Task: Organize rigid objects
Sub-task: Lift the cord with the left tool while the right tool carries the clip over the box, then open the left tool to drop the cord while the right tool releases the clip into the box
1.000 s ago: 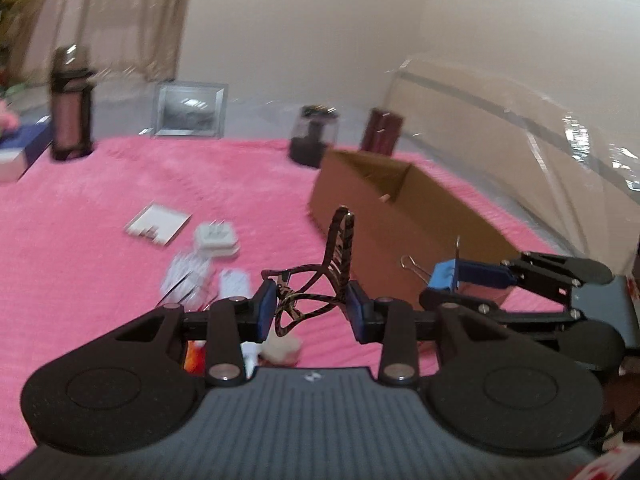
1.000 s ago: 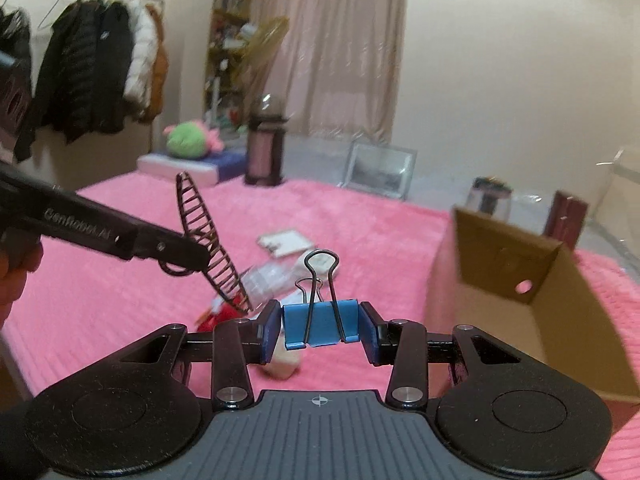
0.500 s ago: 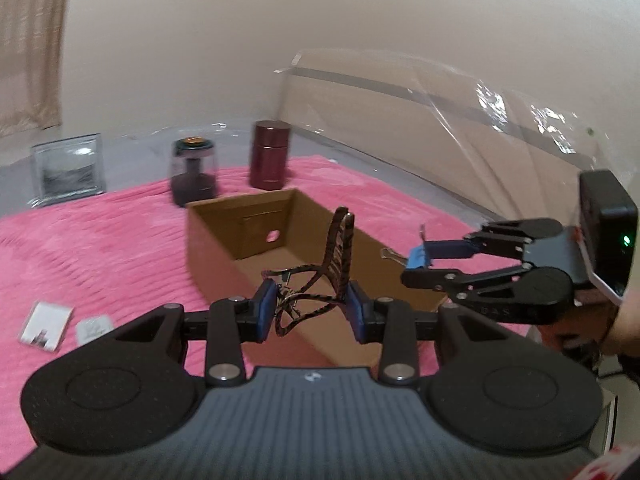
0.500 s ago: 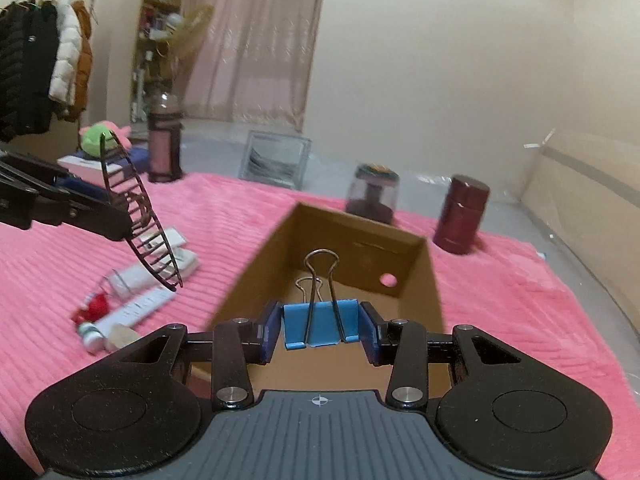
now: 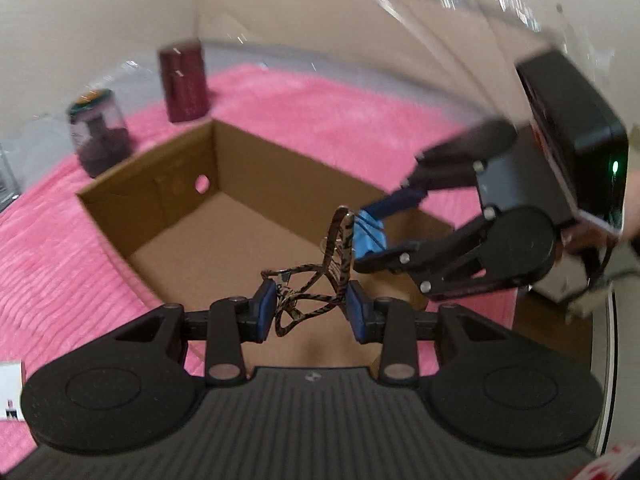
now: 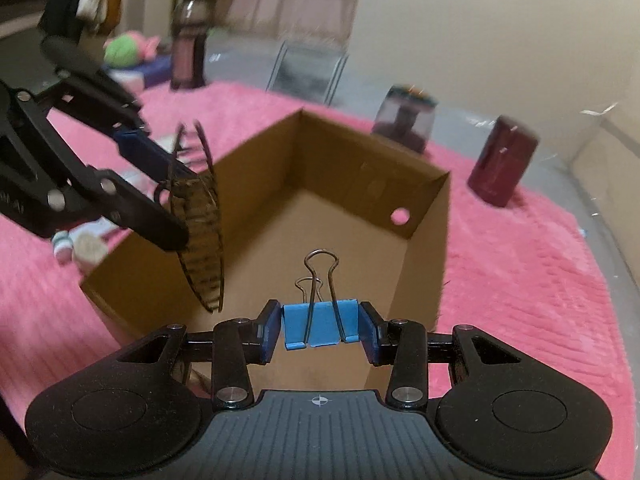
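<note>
The left gripper (image 5: 311,312) is clenched on a thin hair clip (image 5: 320,280) with tortoise pattern, held above the open box (image 5: 148,184). The right gripper (image 6: 320,332) grips a blue binder clip (image 6: 320,326) with wire handles, also over the box. The box is plain brown cardboard on a soft, ribbed pink blanket (image 6: 520,280); a dark red can (image 6: 502,162) stands behind.

blue binder clip (image 6: 320,328), tortoiseshell hair clip (image 5: 320,280)

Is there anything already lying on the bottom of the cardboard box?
No, in the right wrist view the floor of the cardboard box is bare brown card, with the blue binder clip held above it.
</note>
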{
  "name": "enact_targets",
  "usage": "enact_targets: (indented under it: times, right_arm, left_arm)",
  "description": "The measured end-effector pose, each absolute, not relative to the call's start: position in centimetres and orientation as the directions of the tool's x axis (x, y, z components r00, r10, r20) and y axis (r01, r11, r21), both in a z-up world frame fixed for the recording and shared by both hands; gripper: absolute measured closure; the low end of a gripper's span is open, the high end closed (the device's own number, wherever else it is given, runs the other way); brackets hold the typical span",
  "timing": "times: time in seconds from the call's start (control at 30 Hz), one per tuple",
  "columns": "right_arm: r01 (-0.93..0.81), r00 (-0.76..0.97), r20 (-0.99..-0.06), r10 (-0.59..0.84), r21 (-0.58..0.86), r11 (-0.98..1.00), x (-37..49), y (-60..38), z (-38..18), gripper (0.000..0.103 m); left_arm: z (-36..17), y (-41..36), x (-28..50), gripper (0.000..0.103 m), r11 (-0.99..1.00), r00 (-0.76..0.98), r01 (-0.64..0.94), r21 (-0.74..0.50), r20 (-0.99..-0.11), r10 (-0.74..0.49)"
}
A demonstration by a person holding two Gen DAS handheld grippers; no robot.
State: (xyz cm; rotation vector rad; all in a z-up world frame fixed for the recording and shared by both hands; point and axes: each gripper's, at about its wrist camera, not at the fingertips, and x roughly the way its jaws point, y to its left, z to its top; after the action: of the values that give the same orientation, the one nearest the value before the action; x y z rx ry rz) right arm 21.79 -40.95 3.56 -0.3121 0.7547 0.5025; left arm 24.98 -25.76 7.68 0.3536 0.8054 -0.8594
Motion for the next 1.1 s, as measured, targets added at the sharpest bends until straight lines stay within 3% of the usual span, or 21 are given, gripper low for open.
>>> enact_targets:
  times: [0.43, 1.1]
  right_arm:
    - [-0.648, 0.43, -0.851, 0.301, -0.06, 0.759, 26.1, -40.6, 0.6, 0.065]
    - [-0.697, 0.289, -0.922, 0.257, -0.018, 0.717, 29.3, -39.9, -2.4, 0.065]
  left_arm:
    - [4.5, -29.8, 28.7, 0.071, 0.503, 0.31, 0.859, 0.096, -0.879, -0.361]
    - [-0.2, -31.7, 29.4, 0.071, 0.436, 0.214, 0.895, 0.093, -0.948, -0.235]
